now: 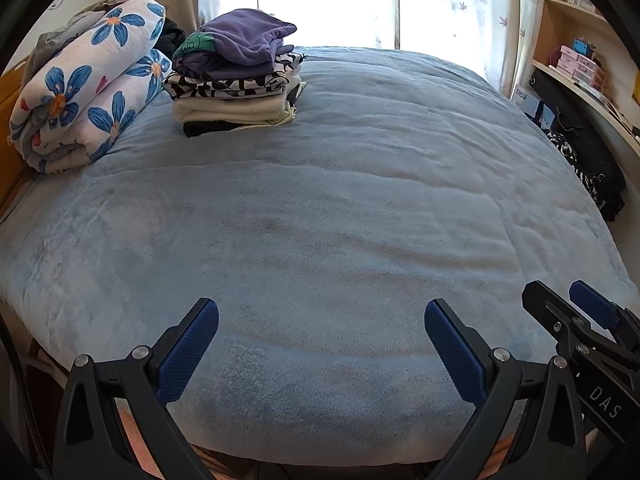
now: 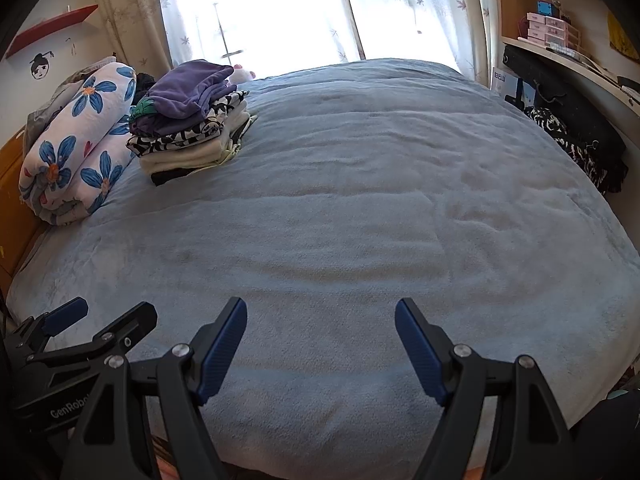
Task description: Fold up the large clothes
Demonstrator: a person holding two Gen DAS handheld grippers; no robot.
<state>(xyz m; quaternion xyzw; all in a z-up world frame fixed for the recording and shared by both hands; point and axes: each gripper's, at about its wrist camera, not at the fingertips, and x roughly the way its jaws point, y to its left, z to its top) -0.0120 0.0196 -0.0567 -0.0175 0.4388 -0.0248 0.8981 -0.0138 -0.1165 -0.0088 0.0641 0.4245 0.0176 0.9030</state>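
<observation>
A stack of folded clothes, a purple garment on top, rests at the far left of a bed spread with a light blue blanket. My left gripper hovers open over the near edge of the blanket, nothing between its blue pads. My right gripper also stands open and empty over the near edge. Each gripper shows beside the other: the right gripper at the lower right of the left wrist view, the left gripper at the lower left of the right wrist view.
A rolled quilt with blue flowers lies at the far left by the wooden headboard. Dark clothes hang off the right side under a desk with shelves. A curtained window stands behind.
</observation>
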